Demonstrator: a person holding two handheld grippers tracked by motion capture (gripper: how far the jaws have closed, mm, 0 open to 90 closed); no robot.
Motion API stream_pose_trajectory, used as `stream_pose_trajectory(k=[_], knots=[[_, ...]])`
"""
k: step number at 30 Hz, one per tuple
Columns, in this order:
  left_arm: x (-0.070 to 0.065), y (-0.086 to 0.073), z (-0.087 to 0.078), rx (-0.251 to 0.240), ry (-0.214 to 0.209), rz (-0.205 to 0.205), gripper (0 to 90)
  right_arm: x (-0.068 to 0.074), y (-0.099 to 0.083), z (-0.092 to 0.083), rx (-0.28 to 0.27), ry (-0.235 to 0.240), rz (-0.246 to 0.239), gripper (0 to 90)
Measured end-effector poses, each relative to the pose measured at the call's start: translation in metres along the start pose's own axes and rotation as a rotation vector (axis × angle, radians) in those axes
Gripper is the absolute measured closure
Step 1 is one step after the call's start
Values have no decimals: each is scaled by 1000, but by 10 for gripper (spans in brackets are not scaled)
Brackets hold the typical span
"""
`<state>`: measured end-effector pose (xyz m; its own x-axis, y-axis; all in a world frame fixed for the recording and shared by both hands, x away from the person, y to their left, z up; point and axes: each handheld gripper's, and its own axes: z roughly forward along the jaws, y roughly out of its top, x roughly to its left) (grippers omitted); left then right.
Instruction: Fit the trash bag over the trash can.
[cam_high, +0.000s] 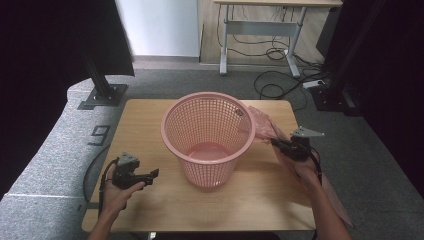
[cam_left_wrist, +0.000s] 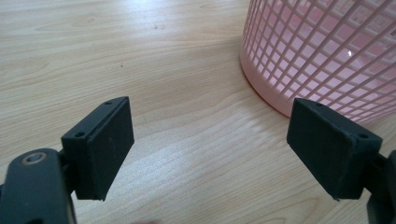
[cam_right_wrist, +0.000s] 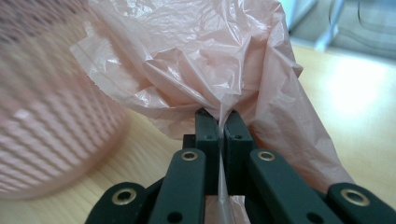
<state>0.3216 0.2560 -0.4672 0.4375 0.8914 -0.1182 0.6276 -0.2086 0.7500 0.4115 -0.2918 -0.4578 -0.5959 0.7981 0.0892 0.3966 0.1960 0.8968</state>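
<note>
**Bag pinched, basket not yet lined**

We judge the job to be lining the basket (cam_high: 207, 137) with the bag (cam_high: 265, 127), and it looks barely begun. Our right gripper (cam_high: 278, 144) has its jaws pressed together on a gathered fold of the bag (cam_right_wrist: 205, 56), with thin film squeezed flat between the pads. What is done: the bag is gripped and held up off the table (cam_high: 150, 200), just right of the basket rim. What is left, as we read it: find the bag's mouth, spread it, bring it over the rim and push it down inside. The basket's inside shows bare.

Our left gripper (cam_high: 154, 173) rests low at the table's left, jaws spread wide with nothing between them; its own view looks past the pads (cam_left_wrist: 109, 144) at the basket foot (cam_left_wrist: 280, 93).

The bag is thin, pale pink, translucent and heavily crumpled. It bunches near the rim and trails back along our right forearm past the table edge.
</note>
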Motion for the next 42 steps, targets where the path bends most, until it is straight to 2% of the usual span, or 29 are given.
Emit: stream_pose_trajectory(k=[3,4,5,8,9,10,12,18,20,22,28,29,32,35,36,37,38,41,42], knots=[[0,0,0,0,-1,-1,145,7,11,-14,-56,42,-1,864],[0,0,0,0,-1,-1,145,7,11,-14,-56,42,-1,864],[0,0,0,-1,-2,-2,145,12,18,-23,-86,59,-11,863],[-1,0,0,-3,-2,-4,145,16,25,-31,-111,74,-23,863],[-1,0,-1,-7,-1,-7,145,20,32,-39,-141,89,-32,862],[-1,0,-1,-7,-1,-7,145,20,32,-39,-141,89,-32,862],[-2,1,-3,-23,3,-6,147,26,41,-51,-177,108,-46,862],[-3,10,-14,-89,-4,-8,151,30,60,-76,-256,117,-70,862],[-3,12,-15,-99,-7,-12,153,31,63,-80,-267,116,-76,862],[-3,16,-18,-113,-12,-17,154,31,72,-91,-304,125,-81,863],[-3,18,-19,-121,-12,-18,154,33,89,-101,-332,123,-101,863],[-3,19,-20,-124,-12,-17,154,35,97,-105,-342,128,-113,863],[-3,19,-20,-129,-14,-21,154,40,106,-108,-353,136,-125,863],[-1,20,-21,-132,-14,-27,155,57,124,-103,-345,172,-160,863],[-1,20,-21,-132,-14,-27,155,57,124,-103,-345,172,-160,863],[-1,20,-21,-136,-15,-33,155,60,127,-100,-338,176,-170,863],[0,20,-22,-135,-14,-31,156,71,135,-91,-328,202,-184,863],[1,20,-23,-140,-14,-33,156,87,144,-79,-318,243,-206,862],[1,20,-23,-140,-14,-33,156,87,144,-79,-318,243,-206,862]])
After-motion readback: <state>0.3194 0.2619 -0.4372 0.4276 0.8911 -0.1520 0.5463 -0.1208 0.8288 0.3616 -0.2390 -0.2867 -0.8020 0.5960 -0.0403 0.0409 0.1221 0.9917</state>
